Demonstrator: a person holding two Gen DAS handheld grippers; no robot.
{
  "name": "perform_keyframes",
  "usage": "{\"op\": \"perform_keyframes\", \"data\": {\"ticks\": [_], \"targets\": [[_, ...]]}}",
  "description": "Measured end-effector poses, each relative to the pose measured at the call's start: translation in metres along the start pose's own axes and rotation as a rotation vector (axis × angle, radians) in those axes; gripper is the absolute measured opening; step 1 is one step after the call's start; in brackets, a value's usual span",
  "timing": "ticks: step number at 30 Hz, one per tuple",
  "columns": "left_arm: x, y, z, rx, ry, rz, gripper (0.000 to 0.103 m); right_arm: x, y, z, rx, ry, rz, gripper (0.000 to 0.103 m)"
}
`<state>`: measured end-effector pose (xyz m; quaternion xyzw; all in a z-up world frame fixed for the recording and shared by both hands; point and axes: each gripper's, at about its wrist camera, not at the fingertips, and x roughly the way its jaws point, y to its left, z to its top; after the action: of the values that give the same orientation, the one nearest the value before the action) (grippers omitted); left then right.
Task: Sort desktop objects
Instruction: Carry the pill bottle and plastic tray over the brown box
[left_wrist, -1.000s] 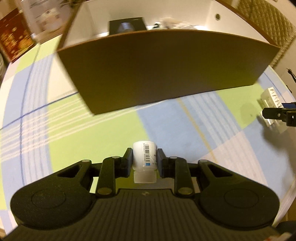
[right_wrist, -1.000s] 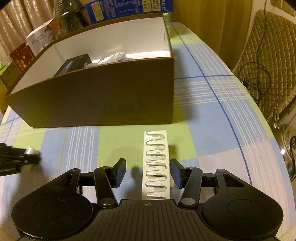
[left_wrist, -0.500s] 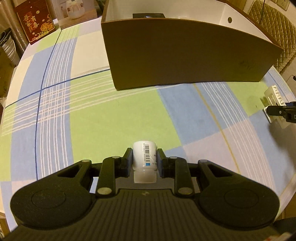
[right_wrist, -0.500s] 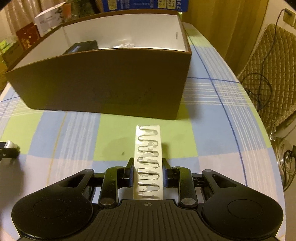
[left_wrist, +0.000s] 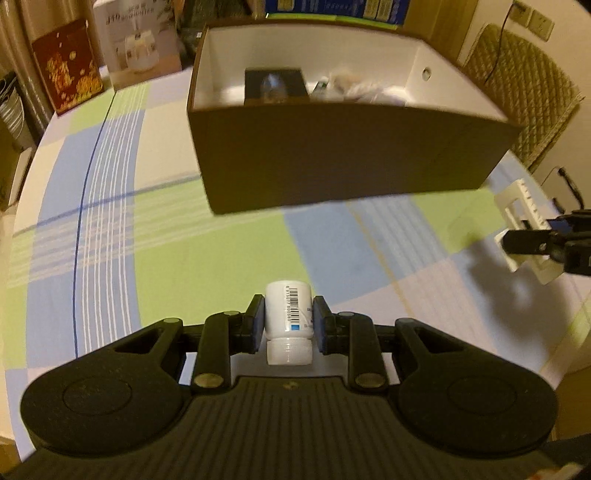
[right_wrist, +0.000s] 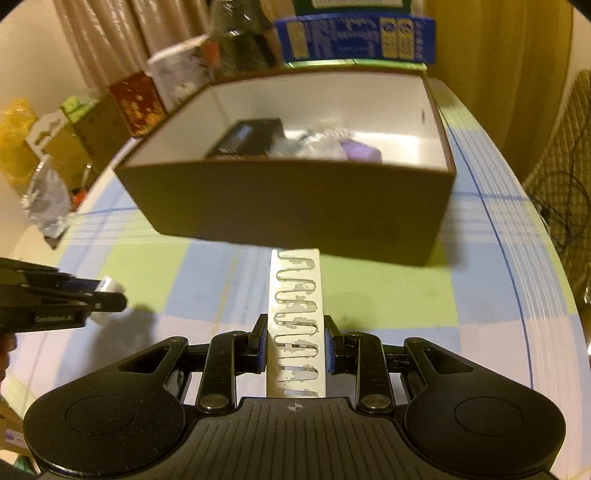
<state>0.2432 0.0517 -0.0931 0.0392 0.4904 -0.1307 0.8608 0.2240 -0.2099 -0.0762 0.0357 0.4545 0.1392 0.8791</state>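
White barcoded pill bottle (left_wrist: 289, 311), silver blister strip (right_wrist: 297, 317), brown white-lined cardboard box (left_wrist: 343, 147), blue-green-white plaid tablecloth (left_wrist: 155, 236), black grippers.

Your left gripper (left_wrist: 288, 325) holds a small white bottle (left_wrist: 288, 312) between its two fingers (left_wrist: 255, 326), closed on both sides of it. The bottle lies along the fingers, its cap toward the camera and its barcode label on top. Ahead of the fingers stands a brown box (left_wrist: 343, 151), open, with a black item (left_wrist: 275, 83) and some pale things inside. Far to the right of the fingers, your right gripper (left_wrist: 532, 245) grips a white strip (left_wrist: 521, 206) above the checked tablecloth (left_wrist: 166, 240).
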Motion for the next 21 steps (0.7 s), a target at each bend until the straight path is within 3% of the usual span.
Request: {"op": "perform_keyframes", "data": {"ticks": [8, 21], "targets": [[-0.027, -0.015, 0.025, 0.033, -0.074, -0.021, 0.023, -0.015, 0.011, 0.015, -0.023, -0.052, 0.029, 0.025], [-0.039, -0.029, 0.069, 0.101, -0.176, -0.039, 0.023, -0.030, 0.008, 0.052, -0.049, -0.134, 0.033, 0.025]]}}
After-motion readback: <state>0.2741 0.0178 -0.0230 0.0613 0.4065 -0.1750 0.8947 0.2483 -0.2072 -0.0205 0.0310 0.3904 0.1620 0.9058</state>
